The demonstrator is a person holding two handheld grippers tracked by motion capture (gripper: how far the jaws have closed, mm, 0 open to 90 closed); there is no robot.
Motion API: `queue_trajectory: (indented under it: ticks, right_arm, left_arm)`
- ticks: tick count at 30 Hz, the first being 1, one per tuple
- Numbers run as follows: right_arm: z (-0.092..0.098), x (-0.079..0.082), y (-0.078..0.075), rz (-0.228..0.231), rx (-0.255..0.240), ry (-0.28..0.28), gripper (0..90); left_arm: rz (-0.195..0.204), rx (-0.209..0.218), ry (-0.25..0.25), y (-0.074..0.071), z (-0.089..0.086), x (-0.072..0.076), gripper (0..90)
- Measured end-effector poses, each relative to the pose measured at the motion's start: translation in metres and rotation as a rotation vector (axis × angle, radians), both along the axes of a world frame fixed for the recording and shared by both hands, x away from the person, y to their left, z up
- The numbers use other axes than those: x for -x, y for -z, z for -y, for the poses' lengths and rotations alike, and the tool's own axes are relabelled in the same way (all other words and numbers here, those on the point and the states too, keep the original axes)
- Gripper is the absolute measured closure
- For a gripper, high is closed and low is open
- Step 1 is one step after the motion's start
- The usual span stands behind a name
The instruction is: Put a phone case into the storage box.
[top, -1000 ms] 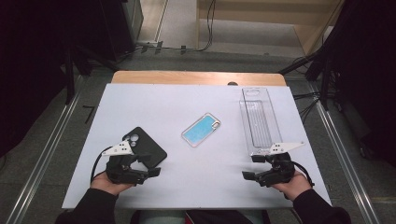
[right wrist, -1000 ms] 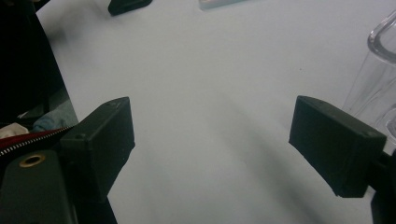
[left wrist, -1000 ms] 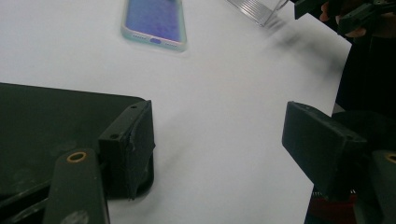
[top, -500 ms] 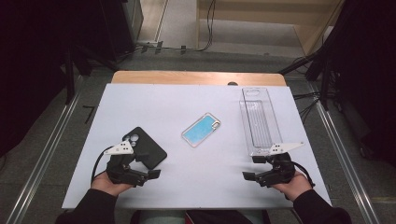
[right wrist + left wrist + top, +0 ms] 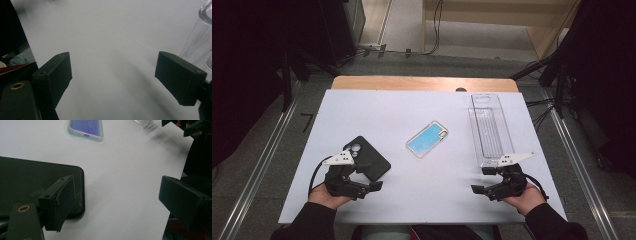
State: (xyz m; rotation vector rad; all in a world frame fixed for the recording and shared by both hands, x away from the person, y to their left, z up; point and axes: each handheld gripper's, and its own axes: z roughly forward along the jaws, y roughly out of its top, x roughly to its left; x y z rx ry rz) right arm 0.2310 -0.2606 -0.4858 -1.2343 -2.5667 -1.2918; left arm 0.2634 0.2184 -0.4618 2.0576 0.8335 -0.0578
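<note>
A black phone case [image 5: 364,159] lies flat at the table's left front. My left gripper [image 5: 369,176] rests just in front of it, jaws pointing right. They have just been opening and stand open. In the left gripper view the left gripper [image 5: 122,202] has one jaw over the black phone case's [image 5: 30,182] corner, with nothing pinched. A light blue phone case [image 5: 427,139] lies mid-table, and the light blue phone case [image 5: 86,128] shows again there. My right gripper [image 5: 482,180] sits open at the right front; the right gripper [image 5: 120,82] spans bare table.
A long clear plastic tray [image 5: 490,129] lies lengthwise at the right, its near end just beyond the right gripper; the clear plastic tray [image 5: 200,42] also shows at that view's right. The white table [image 5: 377,110] has a wooden strip along its far edge. Dark floor and cables surround it.
The left gripper's jaws stand slightly wider apart than a second ago. Both hands, the two cases and the tray have kept their places.
</note>
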Motion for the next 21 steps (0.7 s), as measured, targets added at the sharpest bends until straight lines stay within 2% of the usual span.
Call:
queue_trajectory:
  ticks: [10, 15, 21]
  right_arm:
    - [0.000, 0.001, 0.000, -0.007, -0.001, -0.005, 12.3]
    - [0.000, 0.002, -0.001, -0.006, -0.001, -0.007, 12.3]
    - [-0.001, 0.002, -0.001, -0.005, 0.001, -0.009, 12.3]
  left_arm:
    - [-0.002, -0.017, -0.020, -0.004, 0.003, -0.001, 14.1]
    - [0.027, -0.035, -0.025, -0.008, 0.006, -0.004, 14.1]
    - [0.023, -0.018, -0.020, -0.014, 0.009, -0.007, 14.1]
